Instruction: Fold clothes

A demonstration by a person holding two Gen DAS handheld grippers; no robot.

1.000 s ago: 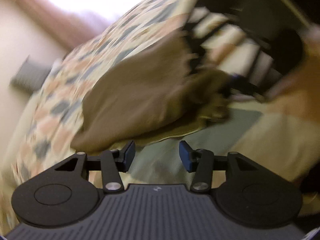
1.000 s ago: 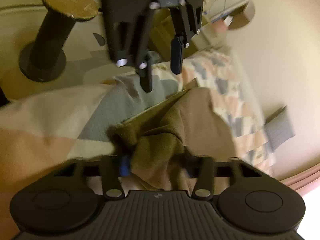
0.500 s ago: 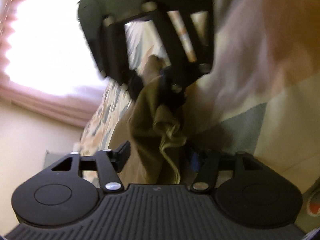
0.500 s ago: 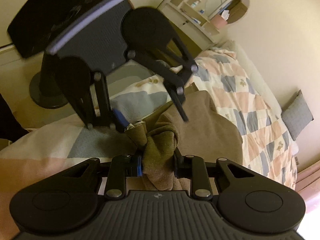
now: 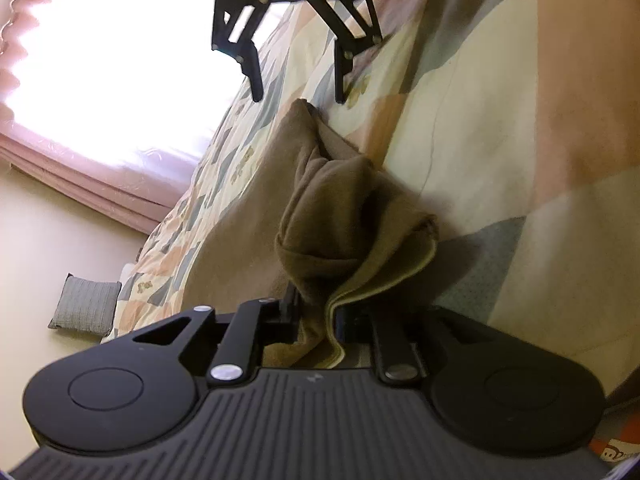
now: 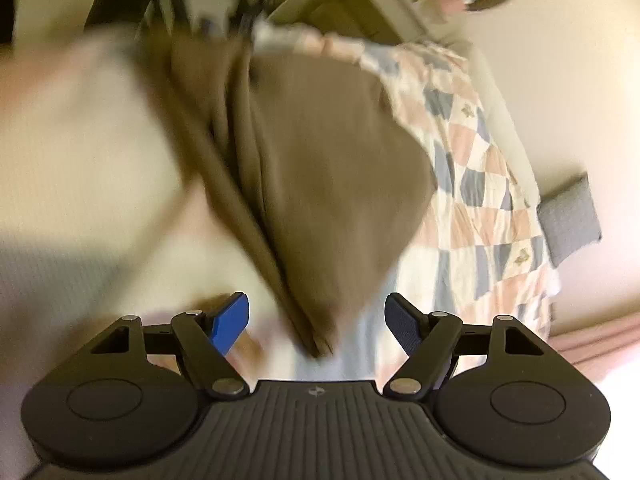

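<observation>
Spread across the bed is a patchwork quilt of pale pink, blue-grey and cream blocks, with bright window light and pink curtains beyond it and a small grey cushion against the cream wall. On the quilt lies a brown fleece garment with a pale yellow lining, bunched into a ridge. The left gripper is closing its jaws on the gathered edge of that garment, cloth pinched between them. The right gripper is opening, its blue pads wide apart; the garment's tip seems to lie between them untouched, though blur makes this uncertain.
</observation>
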